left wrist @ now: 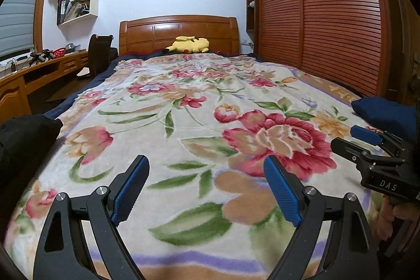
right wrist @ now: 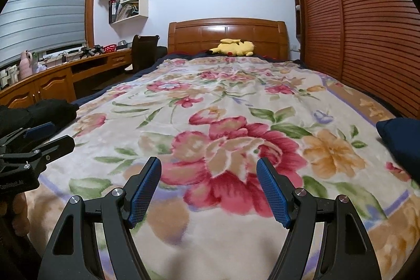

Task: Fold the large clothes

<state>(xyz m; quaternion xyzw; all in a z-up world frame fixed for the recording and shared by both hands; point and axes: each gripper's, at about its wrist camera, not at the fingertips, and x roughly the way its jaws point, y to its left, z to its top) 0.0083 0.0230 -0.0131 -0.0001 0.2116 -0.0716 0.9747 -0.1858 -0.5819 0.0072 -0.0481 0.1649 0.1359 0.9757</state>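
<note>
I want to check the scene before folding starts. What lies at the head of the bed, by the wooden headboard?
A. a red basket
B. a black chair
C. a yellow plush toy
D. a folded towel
C: a yellow plush toy lies against the headboard, beyond the flowered blanket.

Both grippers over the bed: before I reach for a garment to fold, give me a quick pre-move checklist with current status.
1. Left gripper open with nothing between its pads: ok.
2. Right gripper open and empty: ok.
3. Middle of the floral blanket free as a folding surface: ok.
4. Black garment at the left edge within view: ok; how it lies or whether it is already folded: cannot tell.
5. Navy garment at the right edge in view: ok; only a corner shows, so its state: cannot tell.
6. Yellow plush toy is far off at the headboard, out of the working area: ok.
</note>
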